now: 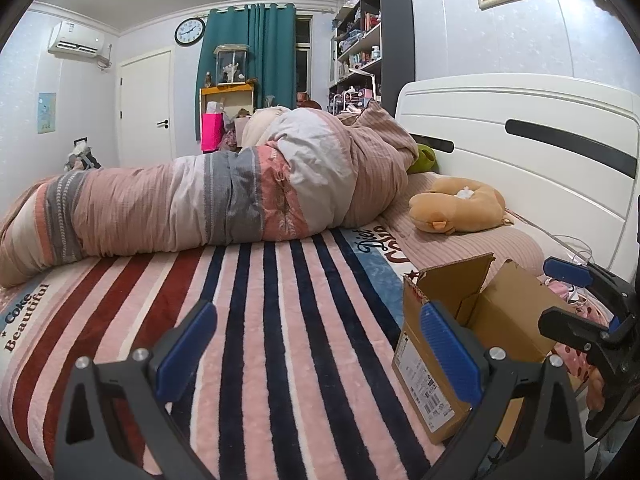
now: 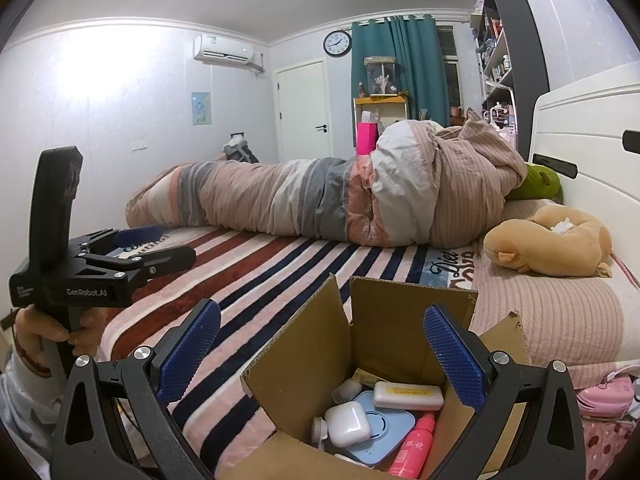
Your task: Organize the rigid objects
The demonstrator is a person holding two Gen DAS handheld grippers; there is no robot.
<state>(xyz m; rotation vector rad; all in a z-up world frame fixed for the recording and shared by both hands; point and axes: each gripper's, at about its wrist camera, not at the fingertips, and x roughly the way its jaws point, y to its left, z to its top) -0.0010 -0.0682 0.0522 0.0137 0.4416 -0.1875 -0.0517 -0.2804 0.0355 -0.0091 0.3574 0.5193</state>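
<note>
An open cardboard box (image 2: 384, 320) stands on the striped bed blanket; it also shows in the left wrist view (image 1: 436, 360). Inside it lie a white earbud case (image 2: 347, 424), a cream rectangular case (image 2: 408, 395), a pink bottle (image 2: 414, 448), a light blue flat item (image 2: 386, 428) and other small things. My right gripper (image 2: 322, 350) is open and empty, held just above the box opening. My left gripper (image 1: 318, 350) is open and empty over the blanket, left of the box. The left gripper also shows in the right wrist view (image 2: 160, 246).
A rolled striped duvet (image 1: 224, 196) lies across the far side of the bed. A tan plush toy (image 2: 552, 244) and a green plush (image 2: 538, 184) lie near the white headboard (image 1: 520, 152). Pink items (image 2: 608, 398) sit right of the box. A striped blanket (image 1: 260, 320) covers the near bed.
</note>
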